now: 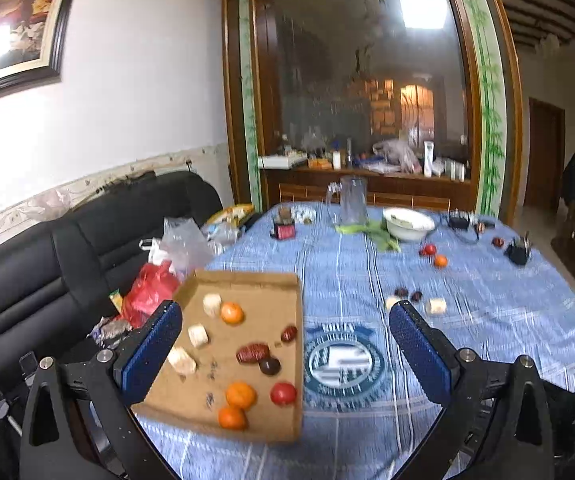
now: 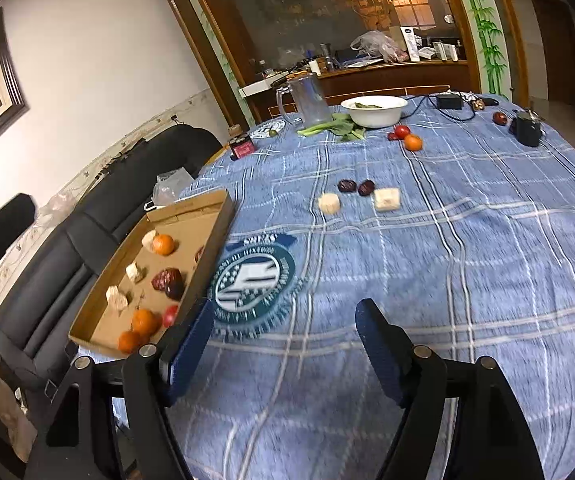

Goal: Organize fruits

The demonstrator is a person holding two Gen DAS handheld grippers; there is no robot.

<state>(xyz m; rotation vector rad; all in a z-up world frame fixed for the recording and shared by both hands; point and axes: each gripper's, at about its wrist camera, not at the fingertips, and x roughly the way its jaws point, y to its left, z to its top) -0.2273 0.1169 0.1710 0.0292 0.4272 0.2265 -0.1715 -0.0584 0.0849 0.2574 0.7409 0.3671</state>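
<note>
Blue plaid cloth covers the whole surface, with a round green-and-white emblem printed on it near the front. Black sofa sits off to the left with plastic bags piled on it.

Cardboard tray is at the surface's left edge and already holds a bunch of stuff: three oranges, a red round fruit, some dark red dates and a few pale cut chunks.

Still loose on the cloth, well apart from the tray: two pale chunks with two dates just behind them around the middle. Further back there's an orange next to a small red fruit, just in front of a white bowl. Some green leaves lie beside the bowl, and a clear glass mug stands left of it. A small black cup is over on the right.

Left gripper hangs above the tray's near right side, fingers spread wide, nothing in them. Right gripper is over bare cloth just right of the tray, fingers also wide apart and holding nothing.
</note>
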